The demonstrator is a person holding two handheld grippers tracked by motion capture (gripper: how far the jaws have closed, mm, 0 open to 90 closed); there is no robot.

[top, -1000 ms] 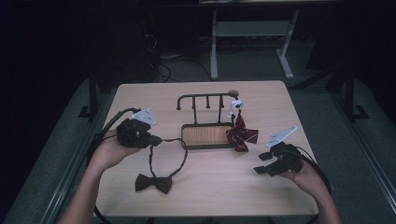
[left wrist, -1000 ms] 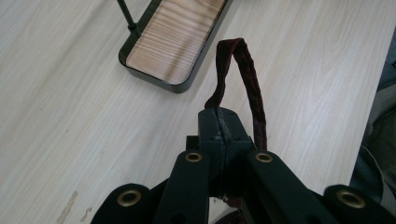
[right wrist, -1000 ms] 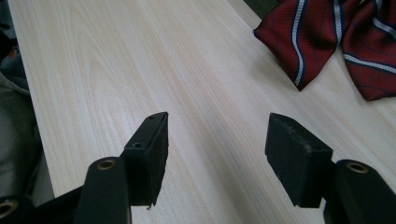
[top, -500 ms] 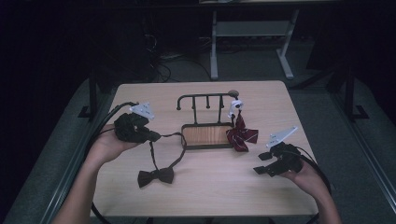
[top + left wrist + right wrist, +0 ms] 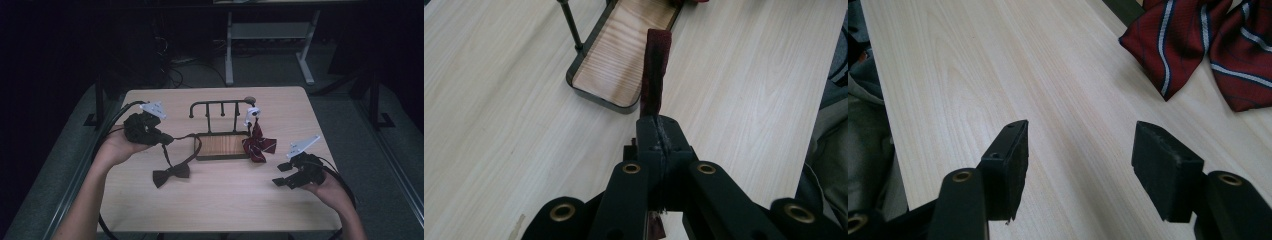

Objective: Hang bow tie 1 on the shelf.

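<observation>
You have a dark maroon bow tie [image 5: 171, 175], a red tie [image 5: 1198, 47] striped white and navy, and a black-framed, pale-wood tray [image 5: 220, 156].

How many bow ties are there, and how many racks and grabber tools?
Bow ties: 2, a dark one whose strap the left gripper pinches, and a red striped one at the rack.
Racks: 1.
Grippers: 2, the right gripper with jaws apart.
Total: 5.

Matt cloth strap [image 5: 655, 70], pale smooth wood-grain table [image 5: 225, 195], black metal-framed wooden tray [image 5: 624, 47].
</observation>
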